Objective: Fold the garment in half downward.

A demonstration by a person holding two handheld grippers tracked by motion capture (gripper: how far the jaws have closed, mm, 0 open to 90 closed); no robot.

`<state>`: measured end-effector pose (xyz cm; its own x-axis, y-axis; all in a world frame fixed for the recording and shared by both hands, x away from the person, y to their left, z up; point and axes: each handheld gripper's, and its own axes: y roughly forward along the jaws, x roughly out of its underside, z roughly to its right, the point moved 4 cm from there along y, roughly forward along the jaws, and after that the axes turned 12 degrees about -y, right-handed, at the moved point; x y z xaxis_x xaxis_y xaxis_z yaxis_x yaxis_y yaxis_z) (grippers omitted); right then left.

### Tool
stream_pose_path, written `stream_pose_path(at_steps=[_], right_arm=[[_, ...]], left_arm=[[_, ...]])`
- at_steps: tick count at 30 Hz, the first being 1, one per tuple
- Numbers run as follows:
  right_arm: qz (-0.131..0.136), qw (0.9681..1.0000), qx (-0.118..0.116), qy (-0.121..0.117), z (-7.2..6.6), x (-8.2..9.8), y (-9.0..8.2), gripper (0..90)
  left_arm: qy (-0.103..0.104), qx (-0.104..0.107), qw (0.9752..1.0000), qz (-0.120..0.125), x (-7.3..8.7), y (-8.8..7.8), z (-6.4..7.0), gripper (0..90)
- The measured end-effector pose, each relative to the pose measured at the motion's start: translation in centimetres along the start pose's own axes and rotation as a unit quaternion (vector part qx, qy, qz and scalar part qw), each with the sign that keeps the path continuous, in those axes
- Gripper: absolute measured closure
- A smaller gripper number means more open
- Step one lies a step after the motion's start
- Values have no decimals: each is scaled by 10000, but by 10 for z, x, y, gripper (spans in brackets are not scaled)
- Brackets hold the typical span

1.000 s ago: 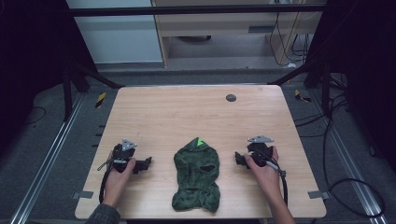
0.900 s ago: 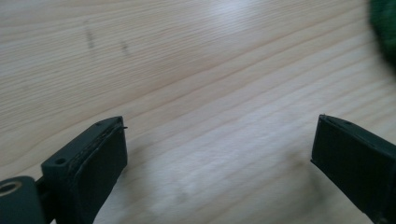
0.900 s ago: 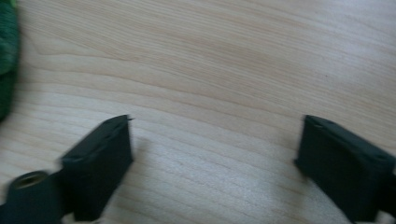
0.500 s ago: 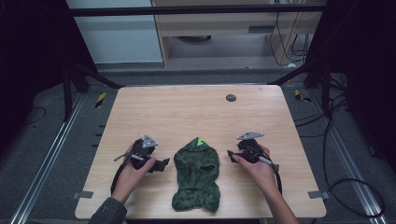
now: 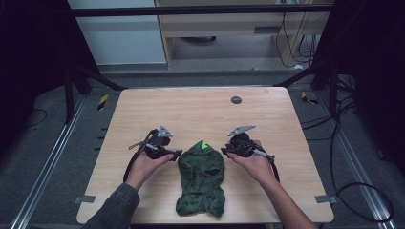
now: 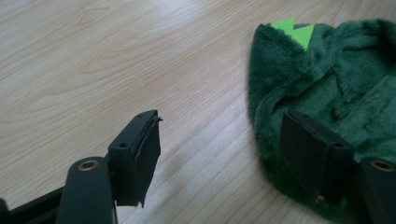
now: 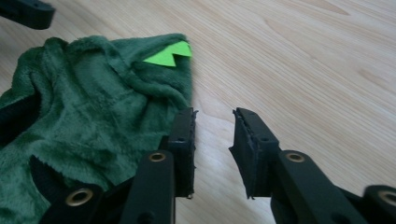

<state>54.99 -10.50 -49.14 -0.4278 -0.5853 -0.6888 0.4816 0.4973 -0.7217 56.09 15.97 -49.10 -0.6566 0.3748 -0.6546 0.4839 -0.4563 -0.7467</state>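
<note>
A dark green plush hood (image 5: 200, 179) with eye and mouth holes lies flat near the table's front edge, a bright green spike (image 5: 204, 145) at its top. My left gripper (image 5: 175, 153) sits just left of its top and is open wide (image 6: 224, 140); one jaw stands over the plush rim (image 6: 345, 84), the other over bare wood. My right gripper (image 5: 223, 151) is at the hood's upper right and open (image 7: 212, 135), with only wood in the gap. Its inner jaw is at the plush edge (image 7: 84, 116), below the green spike (image 7: 170, 53).
A small dark round disc (image 5: 236, 99) lies at the back of the wooden table (image 5: 191, 114). Black frame bars run around the table, and cables lie on the floor at the right. A tip of the other gripper (image 7: 28, 11) shows beyond the hood.
Both hands have moved inward from the table's sides, and the grippers now flank the top of the hood. The hood has not moved.
</note>
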Motion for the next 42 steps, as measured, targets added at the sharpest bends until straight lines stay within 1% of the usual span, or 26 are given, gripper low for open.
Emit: stream_pose_path(at_steps=[3,5,6,8,10,12,13,16,18,19,20,23,24,25,26,28,30,32,37,40,42], right_arm=[[-35,9999,-87,-102,-4,-5,7,740],[-115,9998,-162,-101,-6,-6,14,740],[-115,9998,-162,-101,-6,-6,14,740],[-142,9996,-203,-101,-8,-7,18,726],[-184,9995,-241,-123,-9,-6,22,709],[-251,9992,-280,-142,-12,-6,24,679],[-246,9992,-275,-182,-12,-6,25,674],[-314,9990,-276,-136,-15,-5,27,642],[-324,9989,-283,-179,-15,-3,29,630],[-347,9989,-294,-126,-16,-3,29,620],[-373,9988,-286,-149,-16,-1,31,610],[-461,9985,-272,-108,-17,3,34,592],[-409,9987,-270,-131,-17,3,35,592],[-402,9987,-274,-125,-17,3,35,591],[-404,9987,-269,-133,-17,3,35,591],[-443,9986,-270,-125,-18,3,34,594],[-474,9984,-254,-178,-19,3,34,600],[-514,9981,-299,-182,-21,2,34,620],[-601,9970,-375,-310,-27,-2,35,698],[-641,9965,-419,-329,-29,-3,36,749],[-681,9961,-454,-336,-29,-4,37,797]], left_arm=[[-5,6,10000,-23,-2,5,3,332],[2,58,9999,-82,-1,8,5,339],[31,60,9999,-122,0,10,6,339],[62,42,9998,-174,1,12,7,341],[74,76,9997,-207,2,14,7,347],[19,106,9997,-215,3,16,7,351],[5,138,9996,-230,4,18,7,354],[48,116,9994,-332,7,23,8,371],[41,122,9994,-332,7,25,9,375],[60,119,9993,-340,8,26,9,376],[61,127,9993,-348,8,27,10,377],[91,115,9989,-445,9,29,12,382],[58,122,9990,-431,10,31,12,384],[109,106,9989,-445,10,31,12,383],[121,97,9989,-444,10,31,12,384],[82,102,9990,-417,10,31,14,392],[137,116,9990,-416,11,30,15,427],[180,149,9988,-425,12,29,17,481],[262,256,9984,-423,14,27,22,636],[350,314,9979,-452,15,26,24,712],[361,371,9975,-481,15,25,25,761]])
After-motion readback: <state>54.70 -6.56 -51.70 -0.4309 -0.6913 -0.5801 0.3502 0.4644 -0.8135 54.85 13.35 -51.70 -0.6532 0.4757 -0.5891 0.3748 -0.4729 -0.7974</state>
